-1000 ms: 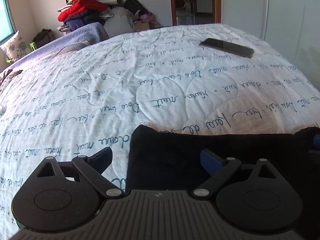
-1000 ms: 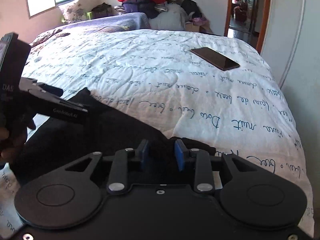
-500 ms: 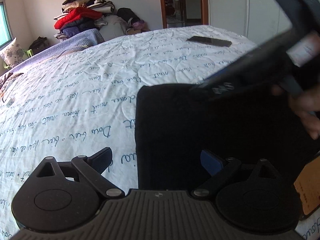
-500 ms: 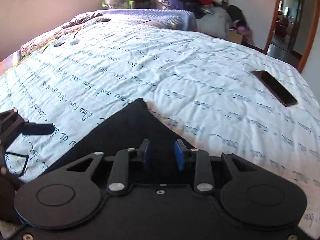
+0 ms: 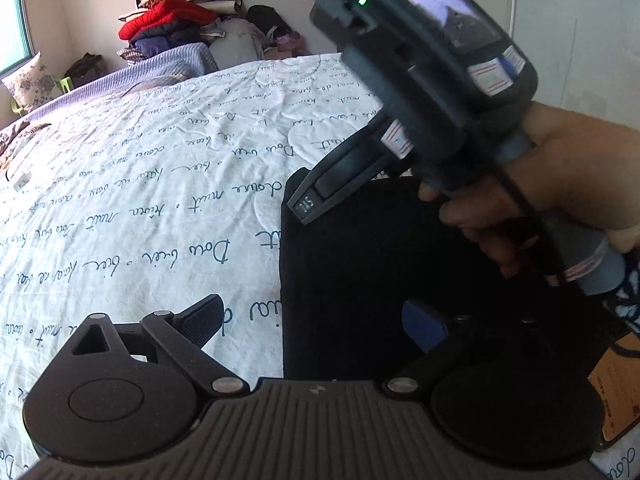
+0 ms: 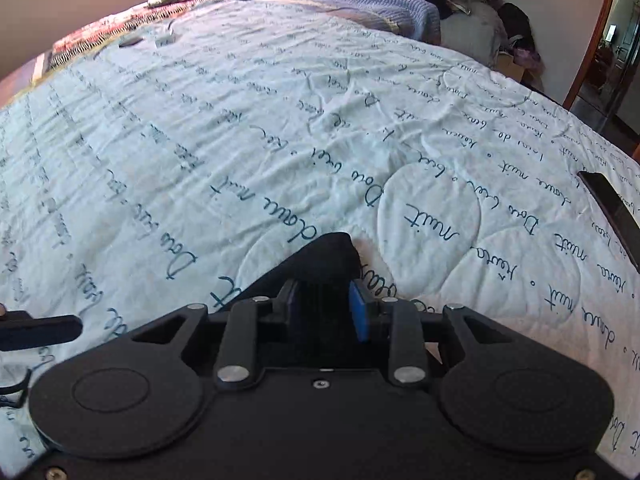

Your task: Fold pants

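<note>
The black pants (image 5: 360, 280) are spread on the bed (image 5: 140, 200). A corner is pinched by the right gripper (image 6: 324, 304); the left gripper (image 5: 316, 320) is held spread above them.

My right gripper (image 5: 308, 208) and hand (image 5: 532, 196) cross just in front of my left gripper (image 5: 316, 320), blocking its way forward and right. To the left the quilt (image 5: 132, 208) lies bare. A phone (image 6: 612, 208) lies far right.
</note>
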`<action>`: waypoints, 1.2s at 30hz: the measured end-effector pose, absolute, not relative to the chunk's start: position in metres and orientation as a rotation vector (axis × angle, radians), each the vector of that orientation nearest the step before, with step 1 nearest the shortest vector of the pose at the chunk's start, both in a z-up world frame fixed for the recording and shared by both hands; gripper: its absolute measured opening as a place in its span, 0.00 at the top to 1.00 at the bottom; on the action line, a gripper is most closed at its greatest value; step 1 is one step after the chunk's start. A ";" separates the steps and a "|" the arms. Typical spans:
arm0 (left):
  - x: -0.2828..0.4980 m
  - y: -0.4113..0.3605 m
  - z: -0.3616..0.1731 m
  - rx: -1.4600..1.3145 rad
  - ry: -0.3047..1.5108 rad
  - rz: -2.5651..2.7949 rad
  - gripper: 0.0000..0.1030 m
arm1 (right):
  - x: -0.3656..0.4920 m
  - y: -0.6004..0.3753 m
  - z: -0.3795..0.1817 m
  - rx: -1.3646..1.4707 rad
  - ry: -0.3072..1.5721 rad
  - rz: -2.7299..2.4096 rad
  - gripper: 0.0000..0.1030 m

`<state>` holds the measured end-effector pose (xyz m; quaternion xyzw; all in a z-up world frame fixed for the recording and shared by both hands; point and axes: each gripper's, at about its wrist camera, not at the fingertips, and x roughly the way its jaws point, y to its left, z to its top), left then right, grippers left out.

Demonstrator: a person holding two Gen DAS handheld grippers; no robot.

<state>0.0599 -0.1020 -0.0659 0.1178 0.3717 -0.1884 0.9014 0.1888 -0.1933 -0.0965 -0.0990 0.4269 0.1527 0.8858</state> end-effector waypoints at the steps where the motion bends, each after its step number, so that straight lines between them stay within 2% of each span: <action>1: 0.060 -0.102 -0.066 0.235 0.777 -0.390 0.06 | 0.192 -0.195 -0.097 -0.193 0.883 0.311 0.69; 2: 0.061 -0.102 -0.067 0.227 0.784 -0.387 0.06 | 0.196 -0.198 -0.096 -0.171 0.892 0.303 0.64; 10: 0.061 -0.108 -0.064 0.210 0.799 -0.396 0.06 | 0.145 -0.222 -0.067 -0.135 0.787 0.234 0.65; 12: 0.060 -0.110 -0.063 0.203 0.802 -0.404 0.06 | 0.122 -0.235 -0.064 -0.133 0.781 0.198 0.62; 16: 0.059 -0.117 -0.061 0.206 0.806 -0.417 0.06 | 0.079 -0.266 -0.065 -0.147 0.780 0.072 0.31; 19: 0.058 -0.123 -0.062 0.219 0.814 -0.416 0.06 | 0.055 -0.295 -0.066 -0.077 0.794 -0.009 0.24; 24: 0.058 -0.135 -0.067 0.213 0.843 -0.453 0.05 | 0.037 -0.323 -0.078 -0.040 0.837 -0.069 0.18; 27: 0.063 -0.145 -0.078 0.236 0.861 -0.437 0.01 | 0.044 -0.335 -0.090 -0.050 0.861 -0.083 0.03; 30: 0.064 -0.147 -0.078 0.248 0.849 -0.430 0.00 | 0.039 -0.346 -0.085 0.011 0.841 -0.134 0.02; 32: 0.062 -0.141 -0.072 0.222 0.850 -0.427 0.04 | 0.025 -0.347 -0.076 0.008 0.795 -0.167 0.02; 36: 0.051 -0.125 -0.062 0.180 0.860 -0.469 0.04 | -0.001 -0.365 -0.072 0.097 0.789 -0.132 0.02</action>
